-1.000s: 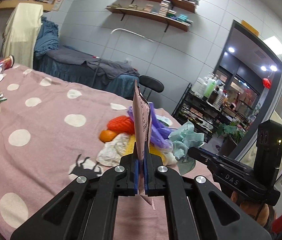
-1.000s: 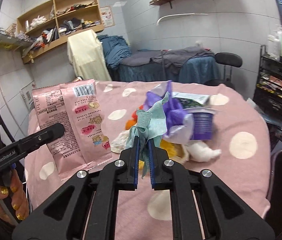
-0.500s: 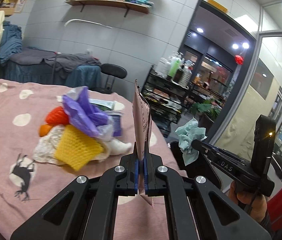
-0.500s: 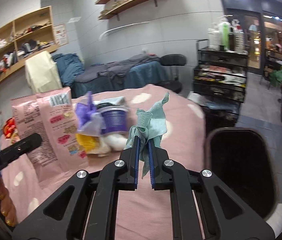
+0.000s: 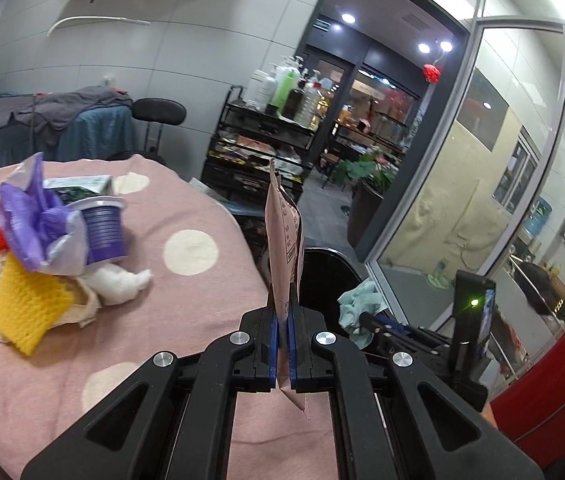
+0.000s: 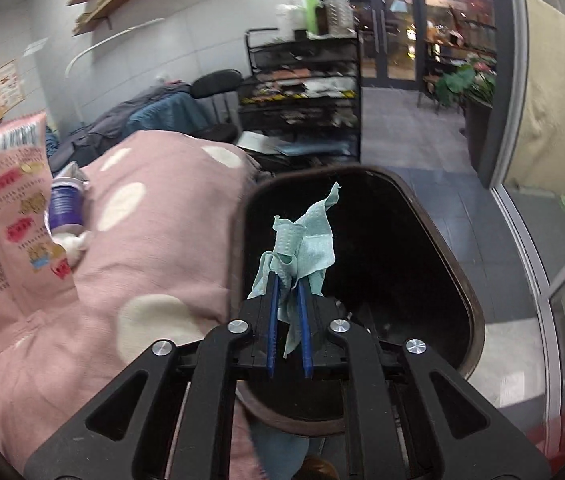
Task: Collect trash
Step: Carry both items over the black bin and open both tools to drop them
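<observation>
A crumpled teal tissue (image 6: 302, 246) is seen between the blue pads of the right gripper (image 6: 288, 292), bunched at the fingertips with one thin corner sticking up and a strip hanging down between the fingers. It is held over the dark mouth of a brown-rimmed trash bin (image 6: 464, 292) that stands just beside the edge of the pink polka-dot tablecloth (image 6: 154, 240). The right jaws have just been opening: a narrow gap is visible, and the tissue appears to touch the left pad while the right pad stands slightly off it, so a firm pinch is not shown. A flat pink snack packet (image 5: 284, 248) is clamped edge-on in the left gripper (image 5: 281, 320), its printed face turned sideways, its top standing upright above the fingertips and its lower corner poking out below the pads. The left fingers are pressed together on it. In the right wrist view the same packet is seen broadside at the left, with a barcode at the top. On the cloth a trash heap is left: a purple cup (image 5: 104, 232) on its side, purple plastic film (image 5: 30, 220), a yellow foam net (image 5: 26, 308), white wadding (image 5: 120, 282).
</observation>
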`<state>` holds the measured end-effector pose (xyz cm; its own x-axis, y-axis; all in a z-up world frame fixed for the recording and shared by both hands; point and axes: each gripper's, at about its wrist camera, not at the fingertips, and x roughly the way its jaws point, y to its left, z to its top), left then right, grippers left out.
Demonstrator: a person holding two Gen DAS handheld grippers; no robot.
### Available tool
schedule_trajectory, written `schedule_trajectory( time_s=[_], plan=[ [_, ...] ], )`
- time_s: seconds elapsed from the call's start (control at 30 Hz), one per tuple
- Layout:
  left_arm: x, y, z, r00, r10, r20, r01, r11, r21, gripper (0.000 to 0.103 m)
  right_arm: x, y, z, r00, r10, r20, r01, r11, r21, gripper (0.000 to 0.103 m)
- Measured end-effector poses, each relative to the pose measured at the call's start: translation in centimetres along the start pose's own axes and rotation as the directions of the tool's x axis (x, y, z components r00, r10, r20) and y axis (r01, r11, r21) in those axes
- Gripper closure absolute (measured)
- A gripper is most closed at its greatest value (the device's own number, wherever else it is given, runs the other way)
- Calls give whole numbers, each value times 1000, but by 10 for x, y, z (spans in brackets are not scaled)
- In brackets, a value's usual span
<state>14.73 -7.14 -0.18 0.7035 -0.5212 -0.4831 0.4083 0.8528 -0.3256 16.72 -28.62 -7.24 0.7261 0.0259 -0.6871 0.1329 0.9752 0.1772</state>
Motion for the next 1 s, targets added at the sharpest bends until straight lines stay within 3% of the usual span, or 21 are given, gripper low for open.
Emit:
schedule_trajectory(
  time_s=[0.03,0.1,0.13,0.33,0.47,0.57,0.63,0.73,1.0],
  plan=[
    [4,-2,1,1000,-5,-8,5,1000,8,99,4,-6,-2,1000,-12,-9,12,1000,18,79],
    [12,-10,2,1000,-11,-18,12,1000,22,99,7,-14,-7,1000,-17,-11,18,999,42,49],
    [16,-15,3,1000,-15,-21,16,999,33,99,7,-18,-9,1000,-27,-2,27,998,55,44],
    [40,-38,6,998,-35,-56,39,996,74,99,-5,-31,-15,998,-52,40,47,993,113,42],
    [59,-49,6,994,-49,-96,58,994,95,99,-16,-38,-19,994,-82,75,70,986,151,32],
    [73,-59,5,990,-55,-128,70,991,117,99,-23,-44,-20,990,-105,98,87,981,176,30],
    [82,-65,4,987,-63,-149,82,989,124,99,-26,-49,-20,986,-125,107,103,976,192,29],
    [96,-70,2,979,-81,-186,103,988,113,99,-30,-59,-19,981,-156,116,127,966,227,20],
    [126,-85,-1,961,-80,-265,115,986,121,99,-41,-80,-19,968,-209,141,161,943,291,16]
  ],
)
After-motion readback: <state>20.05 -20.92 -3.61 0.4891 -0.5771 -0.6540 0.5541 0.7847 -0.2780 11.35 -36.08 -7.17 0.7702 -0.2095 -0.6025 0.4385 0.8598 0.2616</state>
